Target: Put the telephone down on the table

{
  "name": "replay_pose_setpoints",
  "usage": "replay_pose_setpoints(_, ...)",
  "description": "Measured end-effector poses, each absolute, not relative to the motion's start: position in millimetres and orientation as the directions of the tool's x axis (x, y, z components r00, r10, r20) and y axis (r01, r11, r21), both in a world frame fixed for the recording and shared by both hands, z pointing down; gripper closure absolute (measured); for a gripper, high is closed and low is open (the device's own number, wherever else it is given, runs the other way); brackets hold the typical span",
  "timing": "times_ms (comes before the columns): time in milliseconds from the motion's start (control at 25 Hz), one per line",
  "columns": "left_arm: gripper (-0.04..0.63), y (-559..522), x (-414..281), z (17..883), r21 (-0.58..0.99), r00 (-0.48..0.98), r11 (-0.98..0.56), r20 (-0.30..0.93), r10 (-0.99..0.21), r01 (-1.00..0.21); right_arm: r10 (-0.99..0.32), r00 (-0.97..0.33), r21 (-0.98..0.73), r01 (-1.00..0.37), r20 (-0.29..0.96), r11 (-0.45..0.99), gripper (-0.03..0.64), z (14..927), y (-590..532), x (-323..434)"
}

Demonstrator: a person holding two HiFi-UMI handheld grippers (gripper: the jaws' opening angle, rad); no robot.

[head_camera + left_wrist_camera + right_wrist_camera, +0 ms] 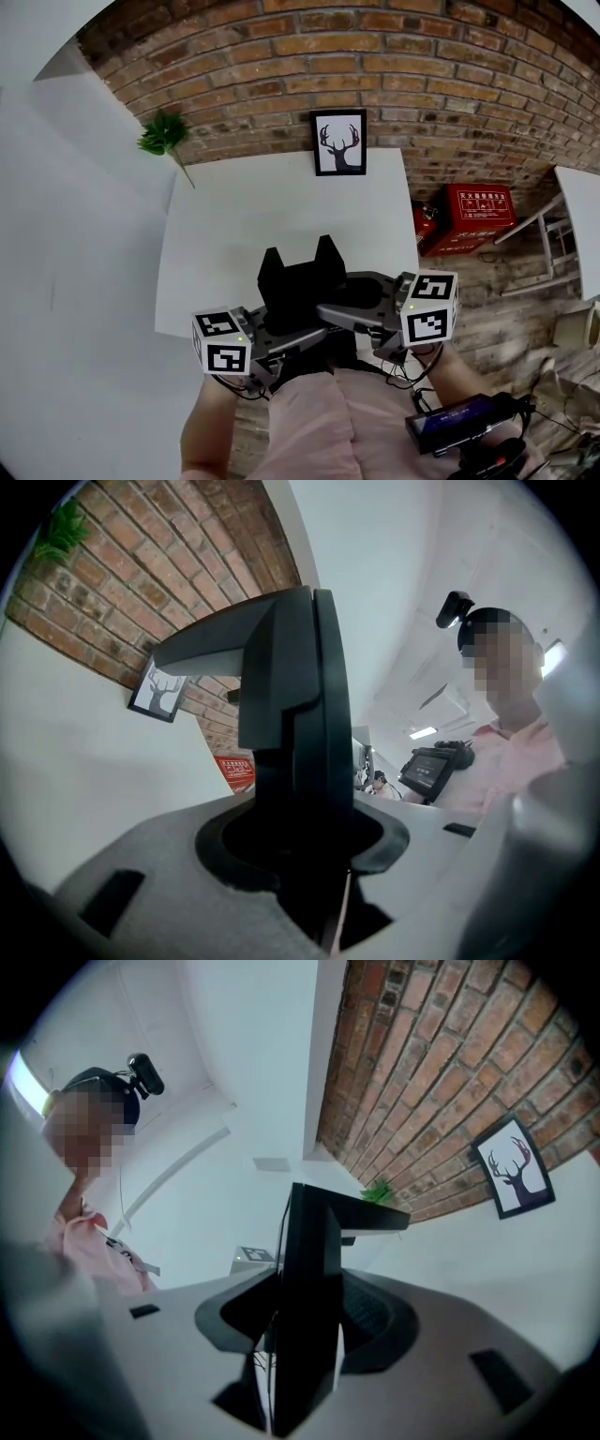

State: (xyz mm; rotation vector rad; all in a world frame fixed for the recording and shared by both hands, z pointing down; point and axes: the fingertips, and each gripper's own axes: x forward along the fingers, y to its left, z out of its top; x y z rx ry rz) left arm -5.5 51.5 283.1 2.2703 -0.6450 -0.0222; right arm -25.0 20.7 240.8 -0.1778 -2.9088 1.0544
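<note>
Both my grippers hold a black telephone [298, 281] in the air, over the near edge of the white table [272, 202]. My left gripper [284, 330] grips it from the lower left and my right gripper [343, 310] from the right. In the left gripper view the telephone [291, 696] stands upright between the pads of the left gripper [314, 878], which is shut on it. In the right gripper view the telephone [314, 1269] is clamped edge-on in the right gripper [300, 1358]. The part of the telephone inside the jaws is hidden.
A framed deer picture [338, 142] leans on the brick wall at the table's far edge. A green plant [165, 134] hangs at the far left corner. Red boxes [478, 214] sit on the floor to the right, beside another white table [579, 220].
</note>
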Motion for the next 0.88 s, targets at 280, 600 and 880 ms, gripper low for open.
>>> replay_pose_setpoints(280,0.428,25,-31,291,0.694,0.895,-0.590,0.186,-0.406,-0.412,0.087,-0.996,-0.662,0.053,0.018,0.748,0.423,249,-8,-50)
replay_pose_setpoints(600,0.428,-3,-49,306,0.712,0.911,-0.590,0.183,-0.368,-0.381,0.050,-0.998,-0.679,0.008,0.043,0.734,0.423,267,-37,-67)
replay_pose_setpoints(880,0.428,-10,-57,333,0.750,0.928,-0.565,0.180,-0.327,-0.344,0.025,-0.998,-0.718,-0.029,0.065,0.696,0.423,294,-47,-75)
